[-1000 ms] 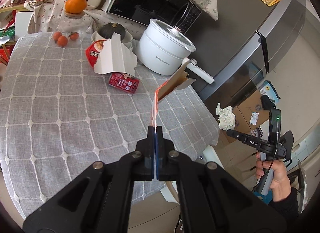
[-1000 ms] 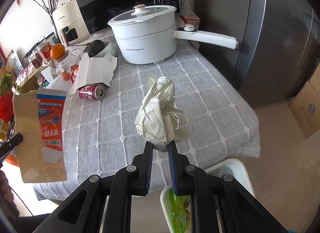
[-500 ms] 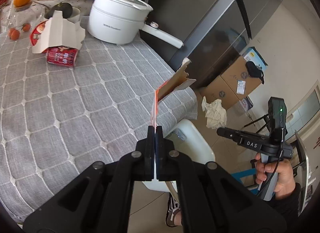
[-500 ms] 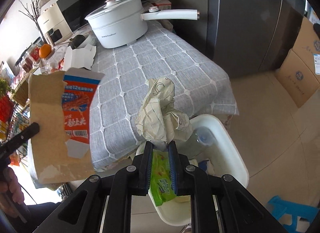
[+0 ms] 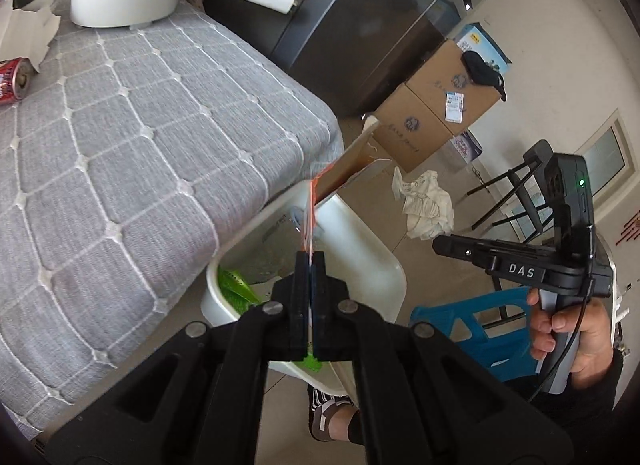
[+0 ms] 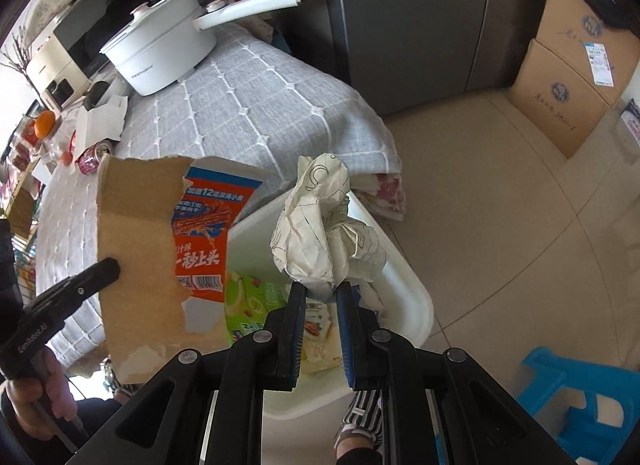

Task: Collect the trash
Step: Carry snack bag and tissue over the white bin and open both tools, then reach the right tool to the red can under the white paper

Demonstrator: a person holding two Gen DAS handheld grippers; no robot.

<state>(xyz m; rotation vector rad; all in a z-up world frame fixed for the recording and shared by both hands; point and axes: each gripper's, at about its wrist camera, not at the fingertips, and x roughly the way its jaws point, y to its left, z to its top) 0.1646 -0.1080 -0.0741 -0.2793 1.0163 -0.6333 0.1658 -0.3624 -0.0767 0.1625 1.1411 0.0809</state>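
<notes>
Both grippers have travelled from over the table (image 5: 120,137) to a position above the white bin (image 6: 416,305) that stands on the floor against the table's corner. A second ago each camera looked across the grey checked cloth toward the white pot (image 6: 160,53); now the bin's open mouth lies directly beneath the fingers in both views. In judgement, the carry stage is complete and only the release remains.

Left gripper (image 5: 309,255): jaws clenched flat on the lower edge of a torn cardboard box (image 6: 160,249), which stands upright above the fingers. The box hangs over the near-left part of the bin opening. Earlier it was seen against the tablecloth.

Right gripper (image 6: 320,293): jaws closed part-way on the base of a crumpled paper ball (image 6: 324,233), with the pads pressing it from both sides. The ball is above the bin's middle, where previously it was over the table edge. The grip itself is unchanged.

Bin contents: a green wrapper (image 6: 248,297) and other packets already lie inside, so there is room, but the tall box may tip against the rim on release.

Remaining on the table: a red can (image 5: 12,77) and a white torn carton (image 6: 102,121), both near the pot and well apart from the bin. These look like later pickups.
</notes>
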